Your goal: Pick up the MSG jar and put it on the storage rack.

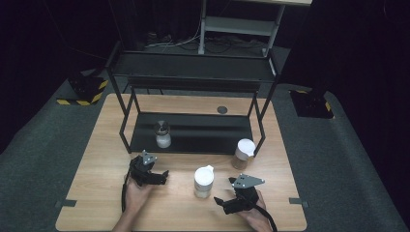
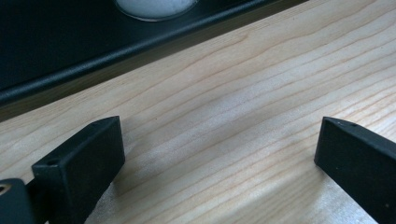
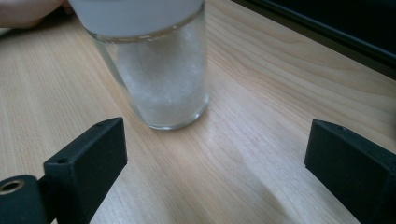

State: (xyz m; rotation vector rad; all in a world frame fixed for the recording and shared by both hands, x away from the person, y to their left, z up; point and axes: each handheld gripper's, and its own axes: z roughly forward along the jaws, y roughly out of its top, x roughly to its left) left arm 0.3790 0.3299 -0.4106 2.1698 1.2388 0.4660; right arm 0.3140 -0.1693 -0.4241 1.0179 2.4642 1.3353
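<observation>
A glass jar with a white lid [image 1: 203,181] [image 3: 156,65], holding white grains, stands upright on the wooden table [image 1: 106,159] between both hands. My right gripper [image 1: 221,203] [image 3: 217,163] is open just right of it, jaws wide apart, the jar a little beyond them. My left gripper [image 1: 162,175] [image 2: 219,158] is open too, low over bare wood, facing the black shelf's front edge [image 2: 140,44]. On the shelf's lower tray [image 1: 203,133] stands a small shaker with a dark cap [image 1: 162,134], its white base [image 2: 154,7] visible. A second white-lidded jar [image 1: 244,153] stands by the rack's right front leg.
The black two-level rack [image 1: 193,77] takes up the table's far half, with thin legs at its front corners. A small dark round disc [image 1: 222,109] lies behind it. Bare wood stretches along the front edge and at the far left.
</observation>
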